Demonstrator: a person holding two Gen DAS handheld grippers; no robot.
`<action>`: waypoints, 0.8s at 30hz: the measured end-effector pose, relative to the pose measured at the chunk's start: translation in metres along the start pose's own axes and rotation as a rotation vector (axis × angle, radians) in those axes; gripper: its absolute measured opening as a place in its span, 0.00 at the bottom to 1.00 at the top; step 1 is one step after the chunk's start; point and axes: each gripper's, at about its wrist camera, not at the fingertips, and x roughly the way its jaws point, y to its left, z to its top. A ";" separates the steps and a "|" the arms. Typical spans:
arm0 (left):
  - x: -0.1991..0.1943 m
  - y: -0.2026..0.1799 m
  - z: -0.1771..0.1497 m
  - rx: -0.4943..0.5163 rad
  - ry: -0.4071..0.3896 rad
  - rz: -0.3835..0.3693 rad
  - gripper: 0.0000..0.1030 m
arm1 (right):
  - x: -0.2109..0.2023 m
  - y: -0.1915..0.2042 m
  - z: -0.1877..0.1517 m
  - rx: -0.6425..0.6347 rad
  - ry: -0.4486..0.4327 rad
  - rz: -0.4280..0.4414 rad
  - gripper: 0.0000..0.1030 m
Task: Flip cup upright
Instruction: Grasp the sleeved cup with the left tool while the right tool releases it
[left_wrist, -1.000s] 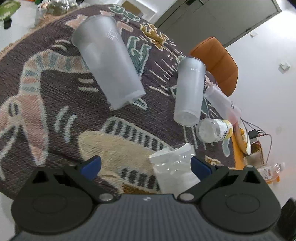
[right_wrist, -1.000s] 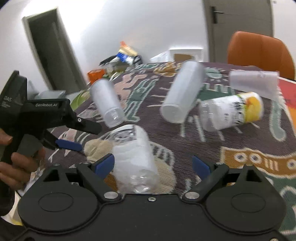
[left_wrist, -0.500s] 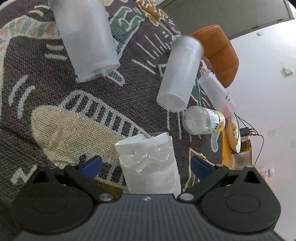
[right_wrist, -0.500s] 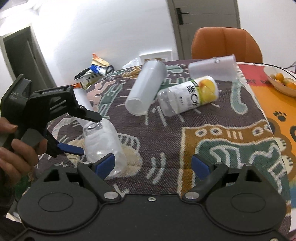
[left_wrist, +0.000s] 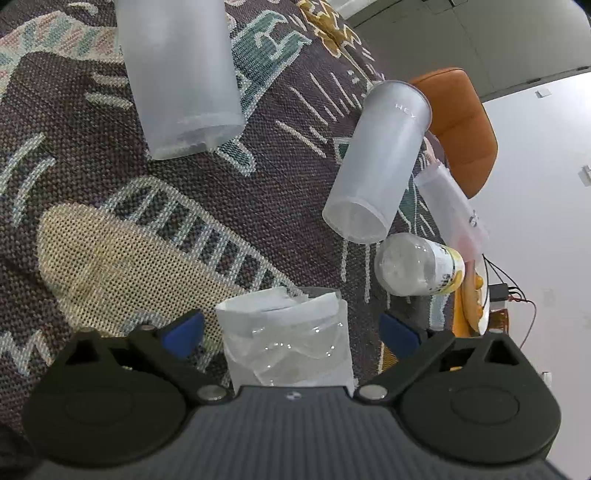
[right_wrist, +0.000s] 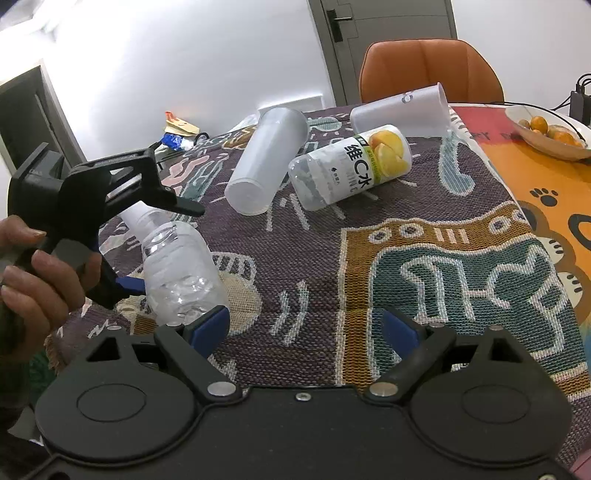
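- Patterned cloth (right_wrist: 424, 206) is spread over the table; an orange chair (right_wrist: 428, 70) is partly cut off behind.
- A clear cup (left_wrist: 288, 347), on its side, is straddled by the wide-spread left gripper (left_wrist: 291, 328); its lower part is hidden, contact apparently lacking.
- The right gripper (right_wrist: 304, 328) is spread wide, holding nothing.

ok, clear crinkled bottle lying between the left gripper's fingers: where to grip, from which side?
Grip the clear bottle across its wide ribbed mid-body, coming from above its base end. It lies on its side with the neck pointing away, already centred between the open left gripper fingers; the neck is too narrow.
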 end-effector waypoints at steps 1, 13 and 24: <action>0.000 -0.001 -0.001 0.001 -0.008 0.011 0.89 | 0.000 -0.001 -0.001 0.004 -0.002 0.002 0.88; -0.011 -0.001 0.002 0.074 -0.065 0.020 0.63 | -0.001 0.000 -0.007 0.013 -0.010 0.012 0.88; -0.048 -0.027 -0.004 0.345 -0.292 0.001 0.62 | 0.001 0.002 0.004 -0.007 -0.042 0.020 0.88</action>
